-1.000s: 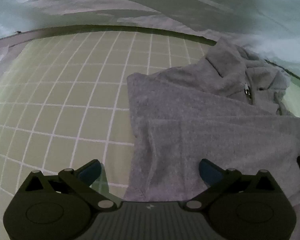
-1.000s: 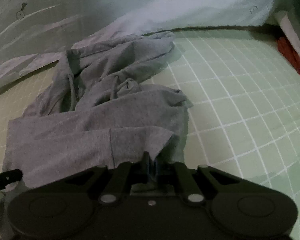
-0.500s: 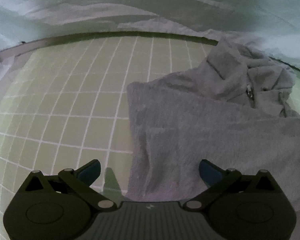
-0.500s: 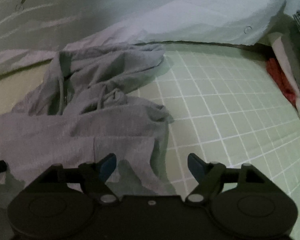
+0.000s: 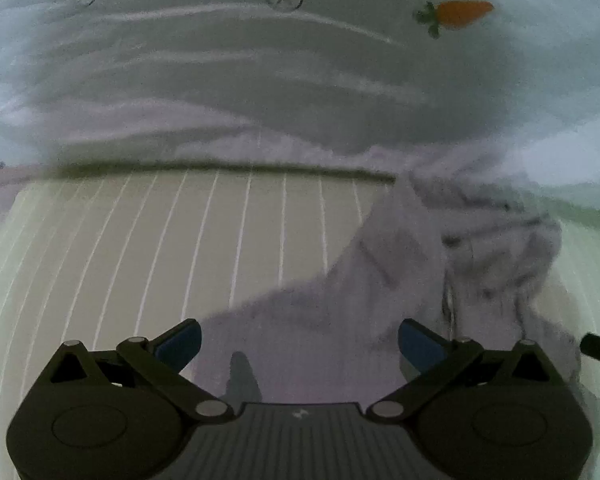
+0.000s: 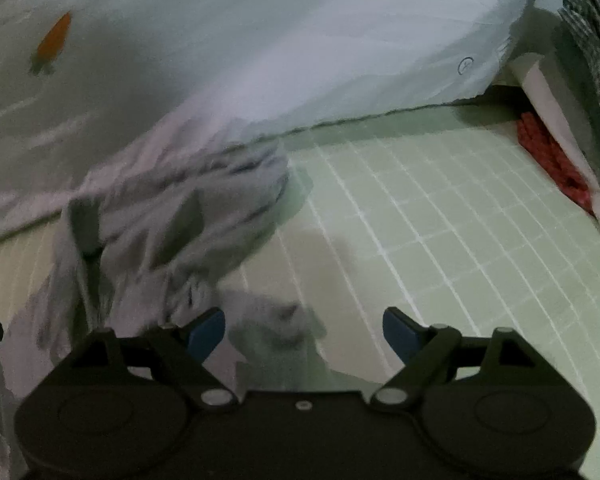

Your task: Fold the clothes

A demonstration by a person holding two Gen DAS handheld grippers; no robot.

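Left hand-held gripper (image 5: 299,338): jaws spread wide, nothing between the blue pads (image 5: 180,340); it hovers low over the near edge of the grey garment (image 5: 420,280), a stance that suits taking a fresh hold of the cloth. Right hand-held gripper (image 6: 304,330): jaws likewise spread and empty, with a small grey fold of the same garment (image 6: 172,220) lying just ahead of the gap. The garment lies in a loose heap on the green grid mat (image 5: 180,240), bunched toward the far edge where the mat meets a pale sheet (image 5: 260,80) printed with a carrot (image 5: 458,14); a zip runs down its middle. Heaped so, it is judged only partly folded. Both views are blurred, so seams and sleeves cannot be told apart. A red item (image 6: 548,156) sits at the right margin, well apart.
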